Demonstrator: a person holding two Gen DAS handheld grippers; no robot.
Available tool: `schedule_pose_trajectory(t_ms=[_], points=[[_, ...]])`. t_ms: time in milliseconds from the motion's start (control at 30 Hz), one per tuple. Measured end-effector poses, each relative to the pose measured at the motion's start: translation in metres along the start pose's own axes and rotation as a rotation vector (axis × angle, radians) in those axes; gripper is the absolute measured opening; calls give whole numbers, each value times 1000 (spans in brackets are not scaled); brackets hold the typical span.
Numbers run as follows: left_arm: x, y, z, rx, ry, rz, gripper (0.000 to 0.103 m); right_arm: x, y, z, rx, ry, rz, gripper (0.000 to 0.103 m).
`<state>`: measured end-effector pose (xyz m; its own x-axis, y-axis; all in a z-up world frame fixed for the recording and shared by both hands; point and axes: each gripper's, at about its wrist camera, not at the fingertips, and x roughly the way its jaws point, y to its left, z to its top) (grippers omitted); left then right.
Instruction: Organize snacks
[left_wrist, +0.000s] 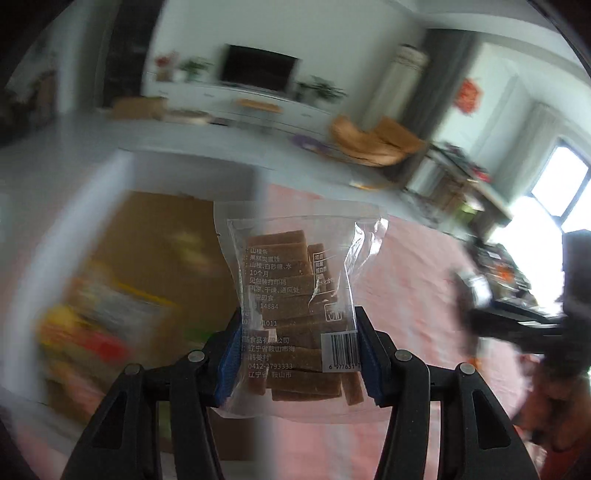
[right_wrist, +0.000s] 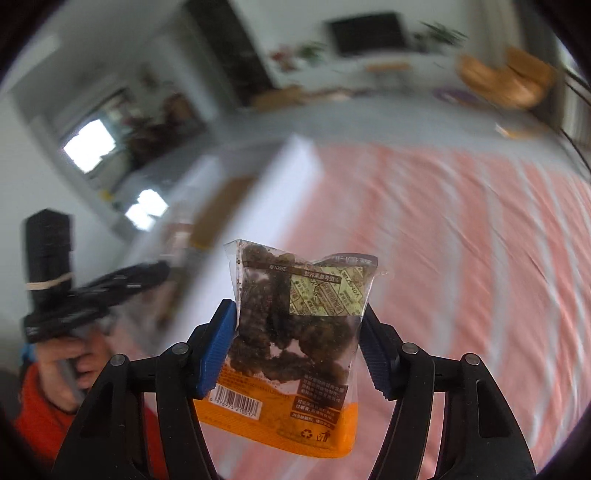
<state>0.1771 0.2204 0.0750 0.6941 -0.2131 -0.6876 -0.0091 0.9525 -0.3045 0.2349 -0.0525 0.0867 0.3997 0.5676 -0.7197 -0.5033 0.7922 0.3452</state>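
Observation:
My left gripper is shut on a clear bag of brown snack strips, which stands upright between the blue pads, lifted above a pink striped cloth. My right gripper is shut on a clear and orange bag of dark dried fruit, also held up over the pink striped cloth. The left gripper shows as a dark blur at the left of the right wrist view, held by a hand. The right gripper is a dark blur at the right of the left wrist view.
A white-walled box with a brown cardboard bottom lies to the left and holds colourful snack packs. The white box wall appears blurred in the right wrist view. A person's orange sleeve is at lower left. Beyond lie a grey floor, TV stand and chair.

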Motion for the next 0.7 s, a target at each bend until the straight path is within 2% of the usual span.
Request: schedule_pose_trajectory(t_ms=[133, 200, 233, 300, 367, 433, 533, 667, 700], points=[[-7, 73, 7, -33, 23, 210, 55, 42, 94, 45, -124, -17, 94, 69], [-6, 100, 3, -52, 49, 310, 65, 73, 131, 56, -182, -17, 102, 73], [-7, 110, 0, -60, 53, 335, 68, 94, 149, 60, -213, -18, 98, 75], [-10, 122, -6, -65, 46, 358, 79, 120, 165, 59, -245, -13, 88, 86], [-14, 125, -12, -48, 23, 380, 88, 146, 174, 54, -252, 6, 60, 85], [-19, 121, -19, -4, -9, 405, 88, 158, 178, 56, -235, 8, 43, 85], [-23, 111, -23, 37, -58, 424, 94, 153, 175, 51, -221, -10, 37, 85], [-31, 98, -27, 21, -139, 435, 95, 137, 176, 46, -276, -36, -18, 88], [-33, 96, -29, 9, -147, 451, 101, 134, 174, 46, -281, -41, -27, 90]])
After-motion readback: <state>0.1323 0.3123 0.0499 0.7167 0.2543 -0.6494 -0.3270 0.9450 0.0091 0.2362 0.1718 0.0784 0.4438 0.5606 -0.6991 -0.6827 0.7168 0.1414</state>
